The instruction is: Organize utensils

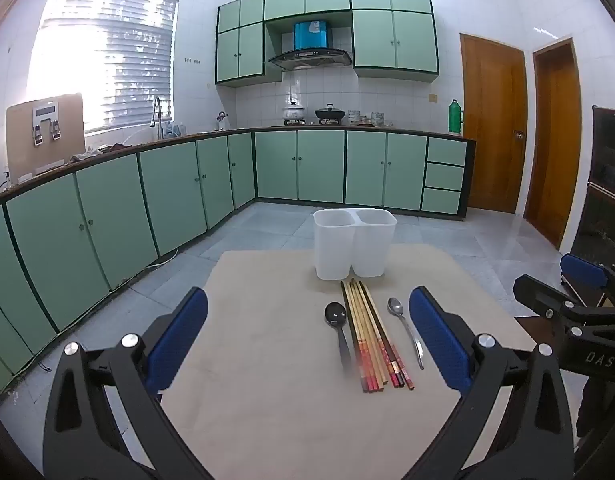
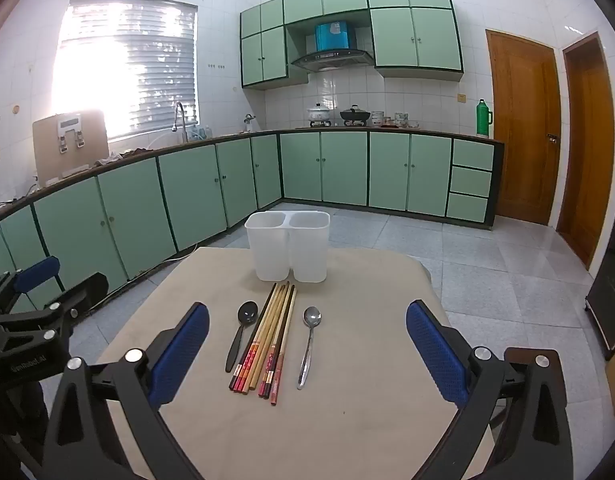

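Observation:
A white two-compartment utensil holder (image 1: 354, 243) (image 2: 288, 246) stands upright at the far side of the beige table (image 1: 267, 360) (image 2: 355, 420). In front of it lie several chopsticks (image 1: 373, 334) (image 2: 267, 340) in a bundle, a black spoon (image 1: 338, 326) (image 2: 240, 330) to their left and a silver spoon (image 1: 405, 326) (image 2: 308, 342) to their right. My left gripper (image 1: 307, 340) is open and empty above the near table, left of the utensils. My right gripper (image 2: 307, 350) is open and empty, with the utensils lying between its fingers.
Green kitchen cabinets (image 1: 187, 184) run along the left and back walls. Two wooden doors (image 1: 493, 120) are at the right. The right gripper (image 1: 579, 304) shows at the right edge of the left view; the left gripper (image 2: 31, 320) shows at the left edge of the right view.

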`<state>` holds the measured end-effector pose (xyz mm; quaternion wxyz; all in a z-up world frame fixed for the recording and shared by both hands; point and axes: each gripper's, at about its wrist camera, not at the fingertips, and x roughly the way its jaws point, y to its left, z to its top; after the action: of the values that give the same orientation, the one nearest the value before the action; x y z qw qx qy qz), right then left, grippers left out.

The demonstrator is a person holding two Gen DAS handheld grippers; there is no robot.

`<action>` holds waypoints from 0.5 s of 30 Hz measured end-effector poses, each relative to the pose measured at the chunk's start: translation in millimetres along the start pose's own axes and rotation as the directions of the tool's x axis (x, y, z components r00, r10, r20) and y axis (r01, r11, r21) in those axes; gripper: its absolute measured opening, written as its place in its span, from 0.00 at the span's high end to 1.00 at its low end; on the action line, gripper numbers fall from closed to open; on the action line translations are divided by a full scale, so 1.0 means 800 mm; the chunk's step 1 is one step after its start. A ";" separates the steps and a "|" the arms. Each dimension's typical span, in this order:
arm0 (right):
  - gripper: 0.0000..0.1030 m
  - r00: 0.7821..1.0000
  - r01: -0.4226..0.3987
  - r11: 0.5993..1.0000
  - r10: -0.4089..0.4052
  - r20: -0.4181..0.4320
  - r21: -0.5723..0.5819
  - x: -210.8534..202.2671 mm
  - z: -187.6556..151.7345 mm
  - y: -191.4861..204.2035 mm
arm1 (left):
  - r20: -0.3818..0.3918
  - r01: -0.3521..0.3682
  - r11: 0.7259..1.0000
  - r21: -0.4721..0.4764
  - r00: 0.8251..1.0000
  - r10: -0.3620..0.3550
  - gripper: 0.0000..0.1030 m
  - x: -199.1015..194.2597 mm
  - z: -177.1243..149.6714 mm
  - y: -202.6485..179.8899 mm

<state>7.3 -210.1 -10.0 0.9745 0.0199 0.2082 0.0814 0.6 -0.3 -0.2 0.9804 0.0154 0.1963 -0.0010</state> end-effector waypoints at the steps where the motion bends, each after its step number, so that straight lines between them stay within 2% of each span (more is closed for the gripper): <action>1: 0.06 1.000 0.000 1.000 0.000 0.000 -0.001 0.000 0.000 0.000 | 0.001 0.000 1.000 -0.002 1.000 0.000 0.05 0.000 0.000 0.000; 15: 0.06 1.000 -0.003 1.000 0.003 0.001 0.007 0.002 0.000 0.000 | 0.006 0.001 1.000 -0.009 1.000 -0.001 0.05 0.004 -0.001 0.004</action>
<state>8.5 -210.2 -10.6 0.9743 0.0237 0.2082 0.0822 3.4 2.9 -2.3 0.9810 0.0108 0.1935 -0.0005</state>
